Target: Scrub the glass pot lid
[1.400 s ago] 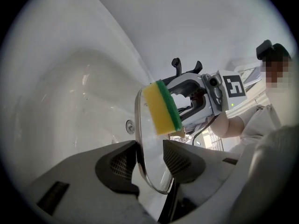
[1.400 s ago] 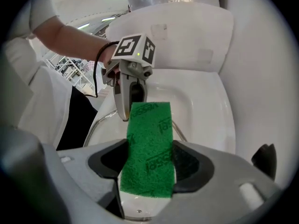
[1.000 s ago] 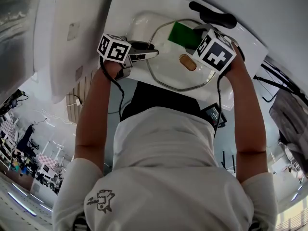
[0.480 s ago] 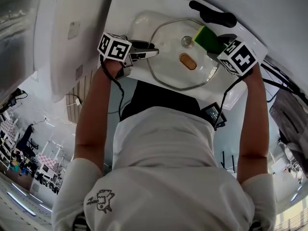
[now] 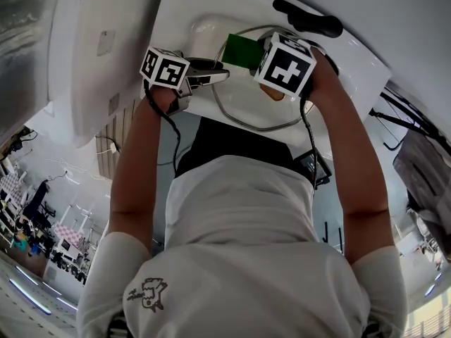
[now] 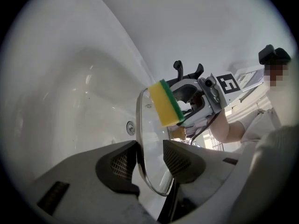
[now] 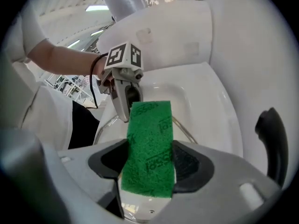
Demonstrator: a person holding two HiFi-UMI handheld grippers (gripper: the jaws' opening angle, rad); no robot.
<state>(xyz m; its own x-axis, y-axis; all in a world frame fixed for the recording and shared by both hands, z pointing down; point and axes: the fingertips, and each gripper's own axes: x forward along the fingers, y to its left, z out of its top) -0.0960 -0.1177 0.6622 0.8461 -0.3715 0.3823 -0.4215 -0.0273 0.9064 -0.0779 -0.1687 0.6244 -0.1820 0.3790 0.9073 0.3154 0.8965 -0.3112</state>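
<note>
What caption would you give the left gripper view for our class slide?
Left tool grips the glass pot lid by its rim; right tool holds a yellow-green sponge at it.

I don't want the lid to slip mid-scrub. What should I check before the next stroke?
1. Left claw shut on the rim of the clear glass pot lid: ok.
2. Right claw shut on the yellow sponge with green scouring face: ok.
3. Lid held over the white sink basin: ok.
4. Sponge pressed against the glass: cannot tell.
5. Green face turned toward the glass: not ok; it faces the right claw's camera, and the yellow side appears to face the lid.
6. Soap or water on the lid: cannot tell.
</note>
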